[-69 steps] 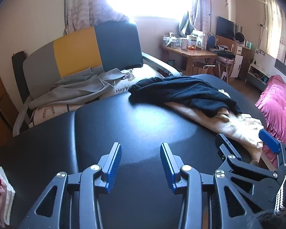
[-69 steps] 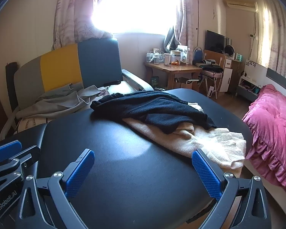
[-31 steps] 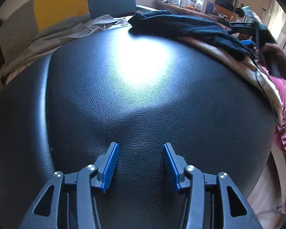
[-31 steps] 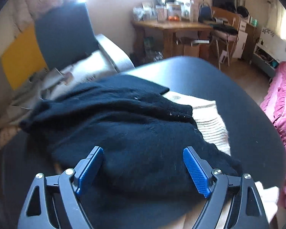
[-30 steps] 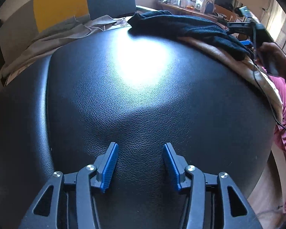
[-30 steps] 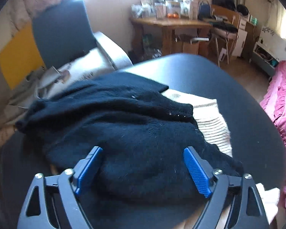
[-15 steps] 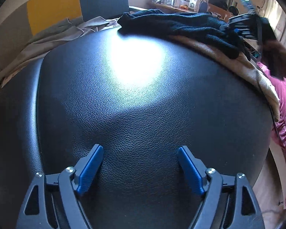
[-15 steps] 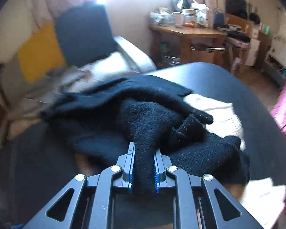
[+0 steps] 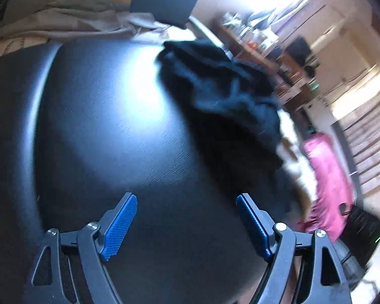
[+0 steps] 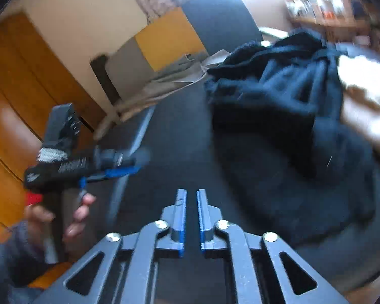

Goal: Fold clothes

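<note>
1. Black knit sweater (image 10: 286, 106) lies bunched on the black padded table (image 9: 109, 131), toward its far right side, partly over a beige garment (image 10: 362, 101). Likely hauled there to get it onto bare surface for spreading.
2. Right gripper (image 10: 191, 217): jaws narrow and just opening, gap empty, no cloth between the pads. Sweater is beyond the tips and to the right, not held.
3. Left gripper (image 9: 186, 224): jaws wide apart, nothing in them, hovering over bare table, sweater ahead and right.
4. Pose: right wrist view shows the left hand (image 10: 55, 215) wrapped round its gripper's handle, tool pointing across the table. Both views motion-blurred.
5. Judgement: folding not started; next is regrasping an edge.
</note>
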